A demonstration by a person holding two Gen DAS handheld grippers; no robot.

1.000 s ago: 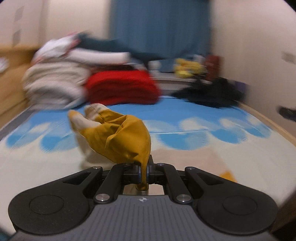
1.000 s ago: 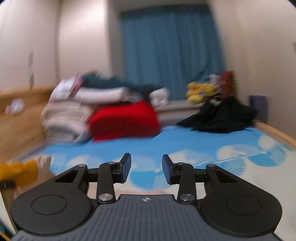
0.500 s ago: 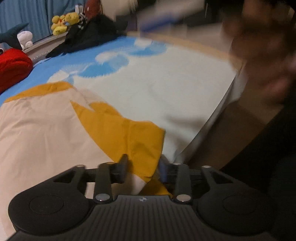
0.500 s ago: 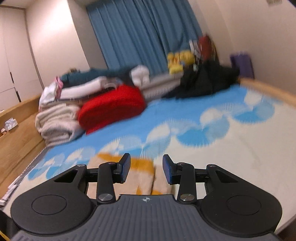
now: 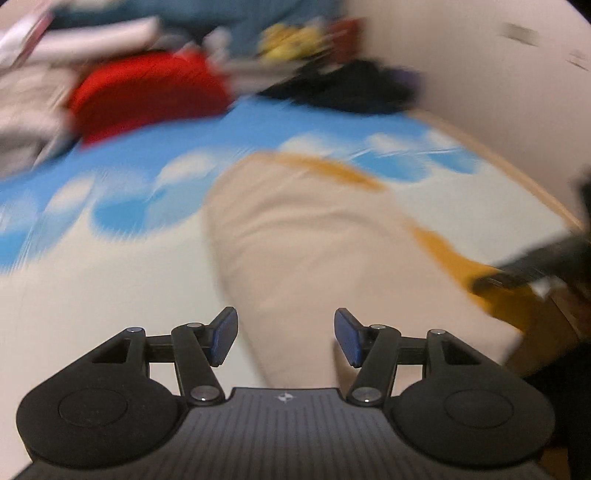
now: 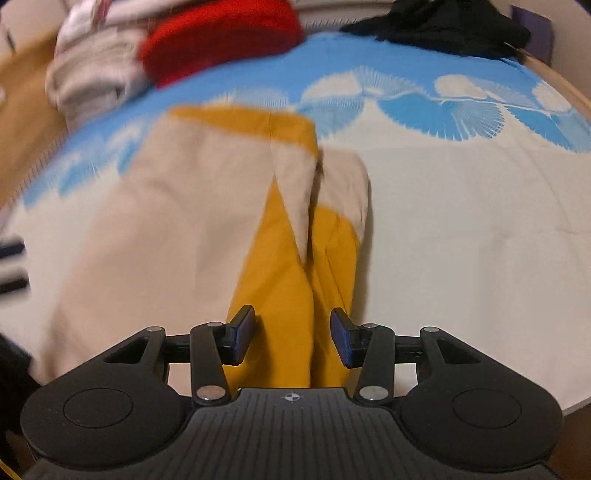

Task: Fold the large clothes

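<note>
A large beige garment (image 5: 314, 251) with mustard-yellow panels lies spread on the bed. My left gripper (image 5: 286, 334) hovers over its beige near end. Its jaws are opening and no cloth is pinched between the pads. In the right wrist view the same garment (image 6: 166, 221) shows a yellow folded strip (image 6: 288, 266) running toward me. My right gripper (image 6: 291, 339) hangs just above that strip. Its jaws are opening too and the pads stand clear of the cloth. A dark blurred shape, seemingly the right gripper (image 5: 535, 266), sits over the yellow corner in the left wrist view.
The bed sheet (image 6: 461, 221) is white with blue fan prints. At the far end lie a red folded blanket (image 6: 221, 33), a pale folded pile (image 6: 96, 74) and a black clothes heap (image 6: 443, 22). A wooden bed rail (image 5: 517, 177) runs along the right.
The left gripper, shut on bunched yellow cloth a second ago, has let go and opened; the garment now lies flat. Both views have tipped down toward the bed. The right jaws stand slightly wider.
</note>
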